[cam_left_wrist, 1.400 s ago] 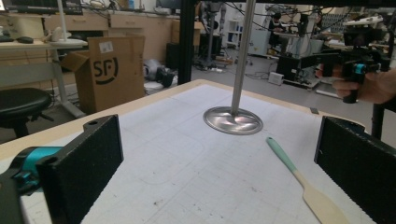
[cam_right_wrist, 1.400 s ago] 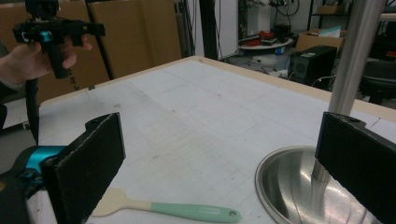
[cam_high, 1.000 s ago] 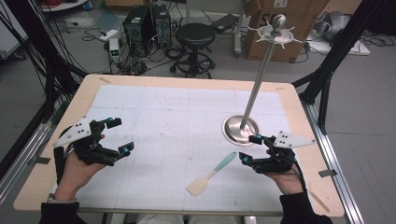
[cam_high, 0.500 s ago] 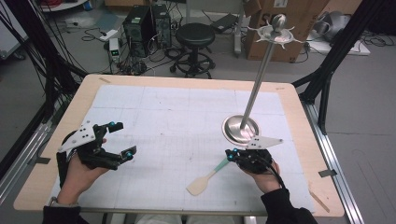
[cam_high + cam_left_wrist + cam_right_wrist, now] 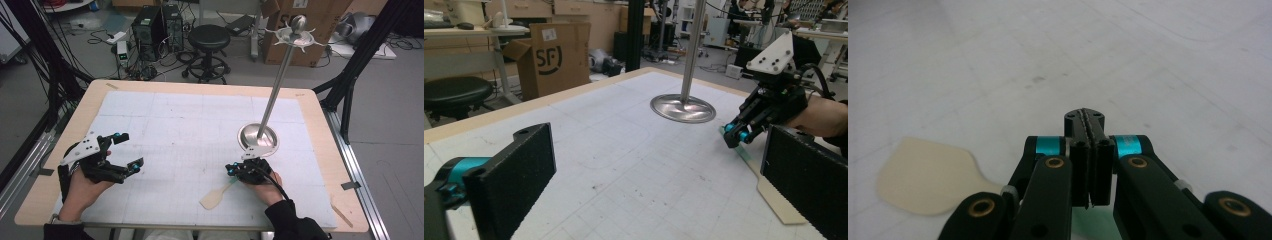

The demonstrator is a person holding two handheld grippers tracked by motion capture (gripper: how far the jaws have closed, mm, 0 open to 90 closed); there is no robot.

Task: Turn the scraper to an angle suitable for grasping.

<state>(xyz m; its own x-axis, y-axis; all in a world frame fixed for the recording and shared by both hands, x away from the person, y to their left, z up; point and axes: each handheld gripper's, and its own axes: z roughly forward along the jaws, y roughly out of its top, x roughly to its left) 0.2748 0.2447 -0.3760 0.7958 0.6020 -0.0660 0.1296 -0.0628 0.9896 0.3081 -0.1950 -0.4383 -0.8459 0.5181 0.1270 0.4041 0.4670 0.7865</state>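
Right gripper [image 5: 233, 171]: jaws just closed, pads pressed together with nothing visible between them, tips low over the mat [image 5: 190, 130] just above the spatula [image 5: 216, 197] handle; whether they touch it cannot be told. The spatula lies flat near the front edge, cream blade toward the person, teal handle running under the right gripper. Left gripper [image 5: 129, 150]: jaws released, wide apart, empty, well apart from the spatula. Beyond the right gripper stands the rack [image 5: 258, 138], its round base on the mat
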